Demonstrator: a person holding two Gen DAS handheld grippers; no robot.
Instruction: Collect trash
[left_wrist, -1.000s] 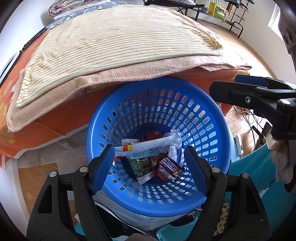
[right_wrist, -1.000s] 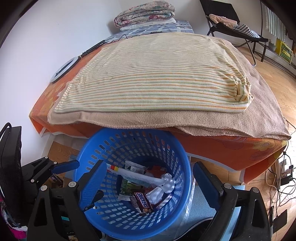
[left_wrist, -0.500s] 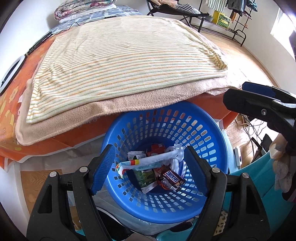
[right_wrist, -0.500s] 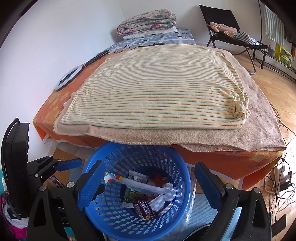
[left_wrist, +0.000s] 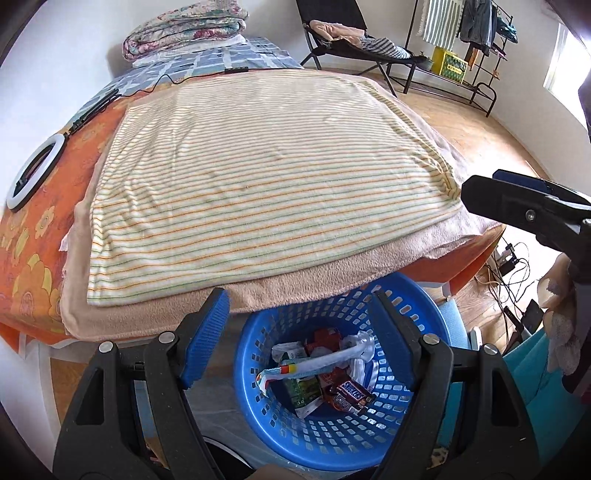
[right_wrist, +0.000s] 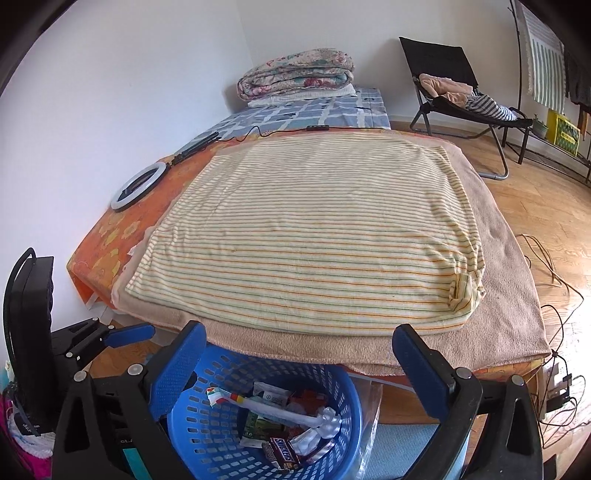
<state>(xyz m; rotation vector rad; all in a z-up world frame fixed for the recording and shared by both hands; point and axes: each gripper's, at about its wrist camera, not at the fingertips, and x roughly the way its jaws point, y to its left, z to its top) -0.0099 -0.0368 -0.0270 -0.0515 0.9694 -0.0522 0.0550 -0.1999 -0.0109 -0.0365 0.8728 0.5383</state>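
Observation:
A blue perforated basket (left_wrist: 417, 435) (right_wrist: 332, 454) stands on the floor against the bed's near edge. Inside lie a brown Snickers wrapper (left_wrist: 349, 396) (right_wrist: 283, 455), a long clear wrapper with a coloured end (left_wrist: 314, 365) (right_wrist: 273, 408), green packets and crumpled plastic. My left gripper (left_wrist: 301, 332) hangs open above the basket with nothing between its blue pads. My right gripper (right_wrist: 301, 358) is also open and empty, above the basket's far rim and the bed edge. The right gripper's black fingers (left_wrist: 517, 206) show at the right of the left wrist view.
The bed carries a striped cream blanket (right_wrist: 314, 236) over a tan one (right_wrist: 509, 295) and an orange sheet. A ring light (right_wrist: 138, 186) lies at its left edge, folded quilts (right_wrist: 295, 77) at the far end. A black folding chair (right_wrist: 454, 88), cables (right_wrist: 557, 280) and wooden floor lie right.
Both grippers have risen and tilted up away from the basket, so more of the bed and room shows. The basket has shrunk toward the bottom of both views. Jaws stay open.

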